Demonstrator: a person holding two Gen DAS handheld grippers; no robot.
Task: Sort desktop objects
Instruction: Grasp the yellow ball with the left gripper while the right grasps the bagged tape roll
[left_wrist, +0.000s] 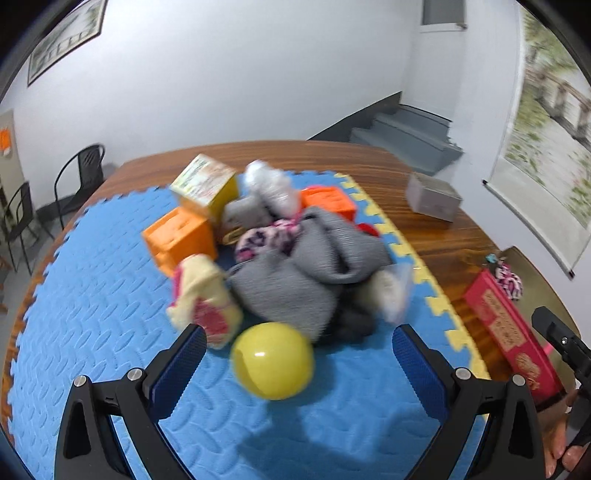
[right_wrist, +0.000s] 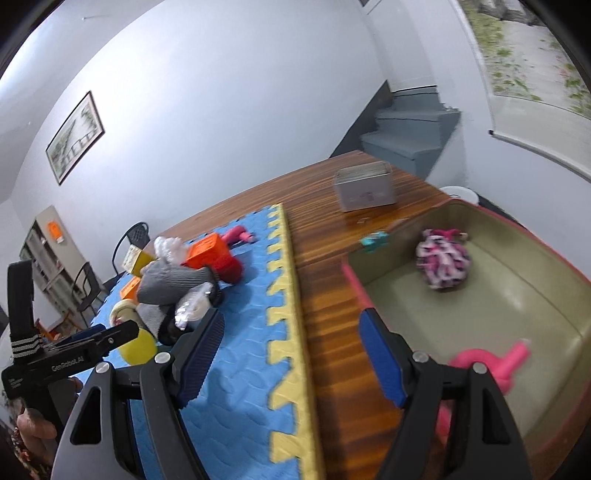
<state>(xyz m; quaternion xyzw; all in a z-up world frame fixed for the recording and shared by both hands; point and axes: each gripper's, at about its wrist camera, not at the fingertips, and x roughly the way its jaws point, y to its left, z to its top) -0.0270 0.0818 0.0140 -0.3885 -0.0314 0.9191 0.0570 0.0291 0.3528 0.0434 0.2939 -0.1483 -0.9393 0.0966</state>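
Right now my left gripper (left_wrist: 299, 354) stands wide open with nothing between its pads, and the yellow ball (left_wrist: 272, 360) sits low in the middle of the left wrist frame, just ahead of the gap between the fingers. My right gripper (right_wrist: 291, 350) is open and empty too, hanging over the wooden table (right_wrist: 325, 295) between the blue foam mat (right_wrist: 240, 332) and the red-rimmed bin (right_wrist: 480, 314), which fills the right side of that frame. The bin already holds a pink-and-black patterned bundle (right_wrist: 443, 263) and a pink toy (right_wrist: 495, 363) at lower right. What worries me is the ball: it looks smooth, glossy and round, so I judge that a pinch off its centre could squirt it forward or send it rolling across the mat. It also rests just beside the heap at frame centre, where a grey knitted cloth (left_wrist: 303, 273) and a cream-and-pink fabric piece (left_wrist: 203, 295) lie soft and tangled; a finger that snags them could drag the pile along. Both views are motion-blurred, so finer detail is beyond me.
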